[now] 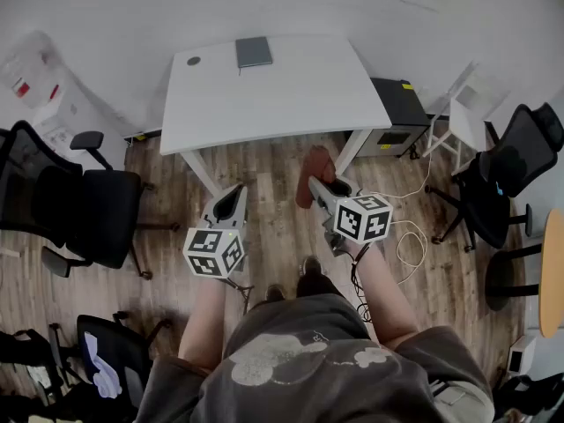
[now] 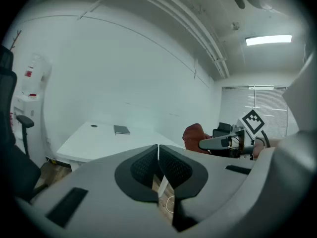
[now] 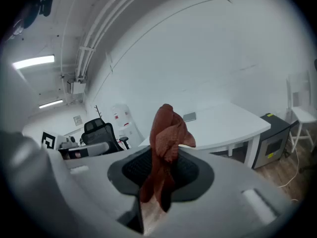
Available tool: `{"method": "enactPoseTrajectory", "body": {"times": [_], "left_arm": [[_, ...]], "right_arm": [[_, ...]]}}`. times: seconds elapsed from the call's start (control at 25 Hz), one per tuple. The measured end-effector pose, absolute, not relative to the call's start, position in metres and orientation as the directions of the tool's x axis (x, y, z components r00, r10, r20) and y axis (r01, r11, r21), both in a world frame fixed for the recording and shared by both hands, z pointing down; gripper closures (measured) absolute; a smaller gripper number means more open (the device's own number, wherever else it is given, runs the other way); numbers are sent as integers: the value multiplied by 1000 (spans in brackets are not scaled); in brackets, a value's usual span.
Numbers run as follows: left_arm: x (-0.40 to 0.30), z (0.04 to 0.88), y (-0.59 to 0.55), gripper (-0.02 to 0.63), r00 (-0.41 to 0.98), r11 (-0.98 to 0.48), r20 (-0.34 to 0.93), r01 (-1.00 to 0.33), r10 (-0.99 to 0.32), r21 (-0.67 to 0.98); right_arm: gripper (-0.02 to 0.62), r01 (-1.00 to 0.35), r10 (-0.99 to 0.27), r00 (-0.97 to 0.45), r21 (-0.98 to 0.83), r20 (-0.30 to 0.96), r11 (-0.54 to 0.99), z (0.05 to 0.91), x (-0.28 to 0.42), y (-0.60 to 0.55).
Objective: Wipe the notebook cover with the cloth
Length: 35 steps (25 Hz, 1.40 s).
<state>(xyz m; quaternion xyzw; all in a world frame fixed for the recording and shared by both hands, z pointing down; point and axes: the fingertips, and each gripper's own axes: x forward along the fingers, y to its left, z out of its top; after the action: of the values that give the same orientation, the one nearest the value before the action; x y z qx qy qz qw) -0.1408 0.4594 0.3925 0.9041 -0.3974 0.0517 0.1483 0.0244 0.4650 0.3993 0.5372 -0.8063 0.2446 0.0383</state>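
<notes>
Wood-plank flooring (image 1: 273, 192) runs under a white bench (image 1: 291, 95) set against a pale wall. Left of the bench stand black office chairs (image 1: 88, 205). On the bench top, near its far left corner, sits a small dark round cap (image 1: 194, 61). Further along the bench's far edge, about midway, lies the grey notebook (image 1: 254, 52), flat and closed, with nothing touching it.

On the near side of the bench, over the floor and short of its front edge, a person holds out two tools. The left hand-held gripper (image 2: 158, 150) is clenched with nothing in it. Its dark textured pads (image 2: 143, 167) meet along a thin seam, and it points toward the bench top. Just beside it, nearer the bench's right leg, the right hand-held gripper (image 3: 161, 170) is grasping the cloth (image 3: 166, 133). This is a rust-red rag pinched between the pads, with a bunched end standing up past the tips and a tail hanging below. Cloth and notebook are well apart, with the depth of the bench top between them.

Under the bench's right end stands a dark cabinet (image 1: 395, 113) with a yellow mark on top. Right of the bench, a white cable (image 1: 410, 245) loops on the floor, and another black chair (image 1: 502, 179) stands beyond it.
</notes>
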Motion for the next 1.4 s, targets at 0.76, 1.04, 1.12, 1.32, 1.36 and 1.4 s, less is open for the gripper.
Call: {"method": "enactPoseTrajectory", "body": {"times": [0.76,1.04,1.12,1.32,1.36,1.4], "left_arm": [[-145,400,464,604,669,-621,223,-742,-709,252],[-154,401,462,604,667,-620,223,-744,-711,250],[-157,401,461,604,667,-620,219,-744,-712,251],[-159,403,450,604,659,-611,222,-750,-718,251],[-157,402,447,604,655,-608,224,-754,-721,249],[-155,402,443,604,651,-604,227,-758,-725,245]], "right_arm": [[491,-876,-816,-453,-347,359,334,409,11,472],[489,-887,-825,-434,-331,361,322,410,8,470],[489,-886,-832,-431,-340,349,317,408,9,468],[488,-887,-833,-426,-344,353,308,409,15,462],[488,-886,-832,-428,-346,353,309,410,18,459],[488,-884,-831,-430,-349,352,310,410,21,454]]}}
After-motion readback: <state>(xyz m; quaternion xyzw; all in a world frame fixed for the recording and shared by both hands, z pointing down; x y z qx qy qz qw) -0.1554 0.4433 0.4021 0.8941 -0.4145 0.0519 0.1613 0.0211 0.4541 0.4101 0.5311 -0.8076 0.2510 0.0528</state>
